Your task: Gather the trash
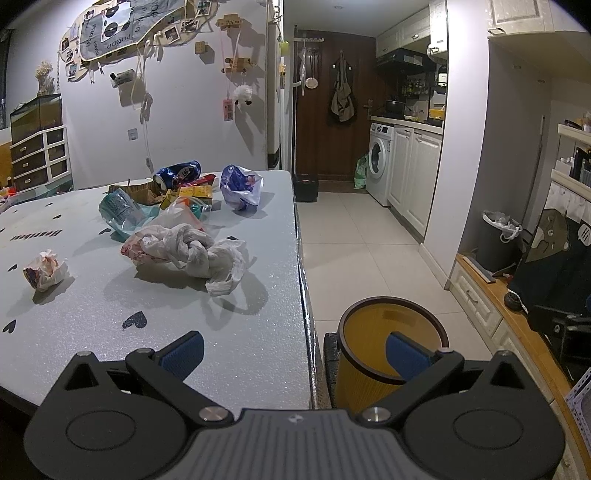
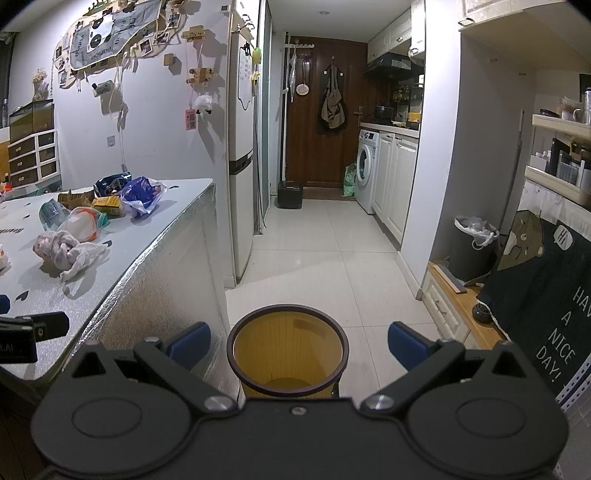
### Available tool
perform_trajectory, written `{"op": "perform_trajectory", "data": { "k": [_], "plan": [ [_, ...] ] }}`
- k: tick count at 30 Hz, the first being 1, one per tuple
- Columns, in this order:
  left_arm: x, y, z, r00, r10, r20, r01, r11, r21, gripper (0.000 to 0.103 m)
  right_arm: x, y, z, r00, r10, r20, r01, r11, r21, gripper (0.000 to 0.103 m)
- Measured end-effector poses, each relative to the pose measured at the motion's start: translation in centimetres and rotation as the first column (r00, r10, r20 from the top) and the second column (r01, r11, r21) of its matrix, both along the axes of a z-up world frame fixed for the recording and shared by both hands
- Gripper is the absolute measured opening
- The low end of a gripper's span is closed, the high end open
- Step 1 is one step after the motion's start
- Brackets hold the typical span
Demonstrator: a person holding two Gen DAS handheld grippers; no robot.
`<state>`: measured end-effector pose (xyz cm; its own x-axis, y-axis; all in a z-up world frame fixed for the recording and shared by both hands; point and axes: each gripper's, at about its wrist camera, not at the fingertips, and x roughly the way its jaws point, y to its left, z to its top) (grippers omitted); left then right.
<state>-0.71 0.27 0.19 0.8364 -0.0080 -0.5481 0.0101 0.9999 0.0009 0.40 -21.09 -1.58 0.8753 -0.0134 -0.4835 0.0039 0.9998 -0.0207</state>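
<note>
Worktop (image 1: pixel 258 332) grainy matt foil-like sheet, crumpled thin plastic bag (image 1: pixel 192 254) and glossy dented metal can (image 1: pixel 177 173) on it, ribbed yellow plastic bin (image 2: pixel 288 354) lower centre, floor (image 2: pixel 317 258) glossy tile.

At twelve o'clock, a dark wooden door (image 2: pixel 325 110) with a grey bag (image 2: pixel 332 103) hanging on it. Slightly right of it, a white washing machine (image 1: pixel 378 162) under the kitchen counter, beside white cabinets (image 1: pixel 413 173). At ten o'clock, a tall white fridge (image 2: pixel 242 155). On the wall at eleven o'clock, a panda cloth (image 1: pixel 110 26) among small photos. At nine o'clock, a drawer chest (image 1: pixel 38 155) with a glass tank (image 1: pixel 35 114) on top.
</note>
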Motion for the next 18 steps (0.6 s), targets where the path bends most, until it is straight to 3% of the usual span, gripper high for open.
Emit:
{"op": "perform_trajectory", "data": {
  "k": [18],
  "plan": [
    [0.05,-0.02,0.11,1.000,-0.003,0.002,0.003,1.000,0.005,0.103,-0.45,0.31,-0.35,1.000,0.006,-0.006,-0.006,1.000,-0.007,0.103]
  ]
}}
